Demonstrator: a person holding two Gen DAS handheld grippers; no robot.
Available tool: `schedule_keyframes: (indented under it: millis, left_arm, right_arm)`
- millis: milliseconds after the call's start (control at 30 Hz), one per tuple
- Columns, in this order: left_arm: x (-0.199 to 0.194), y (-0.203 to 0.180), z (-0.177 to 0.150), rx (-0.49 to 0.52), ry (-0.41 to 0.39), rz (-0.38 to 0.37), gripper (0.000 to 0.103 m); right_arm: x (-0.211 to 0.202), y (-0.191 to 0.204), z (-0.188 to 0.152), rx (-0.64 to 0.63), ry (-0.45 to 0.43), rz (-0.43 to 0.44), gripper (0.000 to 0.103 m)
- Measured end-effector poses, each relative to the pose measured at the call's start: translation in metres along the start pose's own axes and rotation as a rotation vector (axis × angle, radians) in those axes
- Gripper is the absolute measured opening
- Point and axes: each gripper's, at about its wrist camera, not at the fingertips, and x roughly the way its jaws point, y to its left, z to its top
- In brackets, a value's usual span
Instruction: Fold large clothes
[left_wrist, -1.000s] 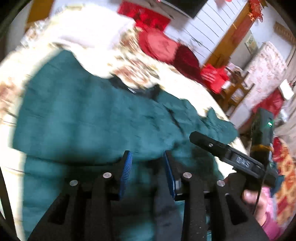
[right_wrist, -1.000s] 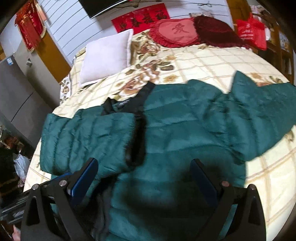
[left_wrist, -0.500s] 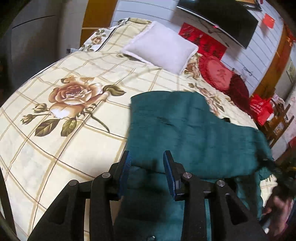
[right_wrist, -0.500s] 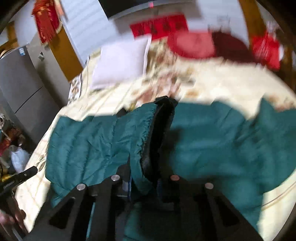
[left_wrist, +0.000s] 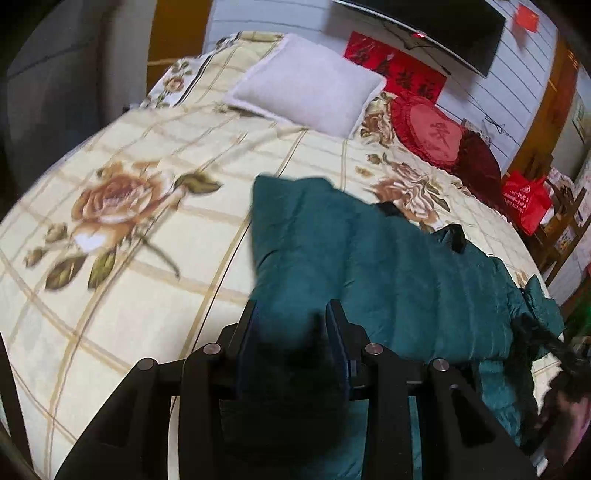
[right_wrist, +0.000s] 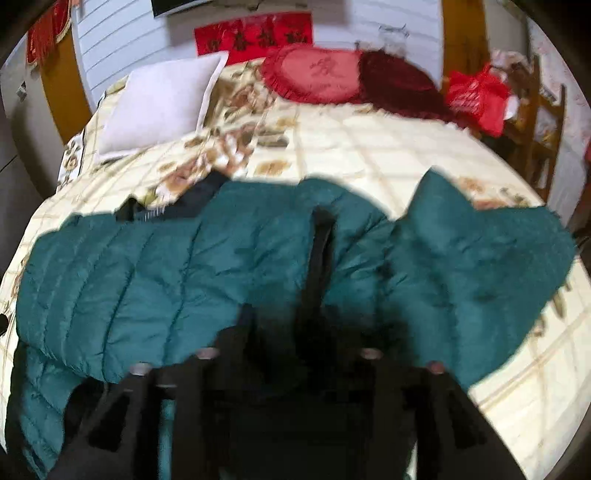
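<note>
A large teal puffer jacket (left_wrist: 388, 266) lies spread on the bed, with dark lining at the collar. My left gripper (left_wrist: 291, 332) is shut on the jacket's left edge, with teal fabric bunched between the blue pads. In the right wrist view the jacket (right_wrist: 166, 266) fills the middle. Its dark zipper band (right_wrist: 319, 251) runs up from my right gripper (right_wrist: 295, 332), which is shut on the jacket's front edge. One sleeve (right_wrist: 480, 251) lies out to the right.
The bed has a cream checked cover with rose prints (left_wrist: 114, 199). A white pillow (left_wrist: 306, 85) and red cushions (left_wrist: 428, 129) lie at the head. A red bag (right_wrist: 476, 99) and a wooden chair (right_wrist: 539, 122) stand at the right.
My right gripper closed on the jacket's front edge and pulled it across to the right. The left gripper kept hold of the fabric, and its view swung left to show the bare bed cover.
</note>
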Motion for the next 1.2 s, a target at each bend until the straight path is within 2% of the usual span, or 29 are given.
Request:
schedule_keyframes:
  millis: [33, 133, 200, 267, 433, 633, 733, 833, 967, 1100, 1200]
  left_arm:
    - [0.002, -0.006, 0.004, 0.017, -0.009, 0.005, 0.047]
    - [0.018, -0.023, 0.012, 0.059, -0.013, 0.027, 0.047]
    - [0.033, -0.032, 0.015, 0.073, 0.009, 0.051, 0.047]
    - [0.048, -0.038, 0.015, 0.085, 0.027, 0.073, 0.047]
    - [0.066, -0.043, 0.008, 0.097, 0.035, 0.108, 0.048]
    - [0.07, -0.043, 0.005, 0.096, 0.033, 0.109, 0.049]
    - [0.07, -0.042, 0.005, 0.093, 0.033, 0.109, 0.049]
    - [0.07, -0.041, 0.004, 0.09, 0.031, 0.106, 0.049]
    - [0.07, -0.042, 0.003, 0.097, 0.026, 0.114, 0.049]
    - [0.07, -0.044, 0.002, 0.108, 0.016, 0.124, 0.05]
    - [0.071, -0.045, 0.001, 0.118, 0.012, 0.131, 0.05]
  right_arm:
    - [-0.009, -0.001, 0.001, 0.004, -0.027, 0.009, 0.068]
    - [-0.025, 0.016, 0.009, -0.05, -0.058, 0.082, 0.068]
    - [-0.013, 0.041, 0.013, -0.122, -0.01, 0.163, 0.068]
    - [0.003, 0.062, 0.015, -0.174, 0.029, 0.2, 0.068]
    - [0.052, 0.079, 0.015, -0.249, 0.066, 0.104, 0.068]
    - [0.081, 0.072, 0.017, -0.219, 0.095, 0.089, 0.068]
    - [0.068, 0.068, 0.018, -0.215, 0.119, 0.093, 0.068]
    - [0.033, 0.058, 0.011, -0.195, 0.087, 0.141, 0.068]
    - [0.005, 0.041, -0.007, -0.21, 0.068, 0.116, 0.068]
    - [0.018, 0.026, -0.024, -0.195, 0.12, 0.097, 0.068]
    - [0.027, 0.025, -0.031, -0.194, 0.126, 0.096, 0.067]
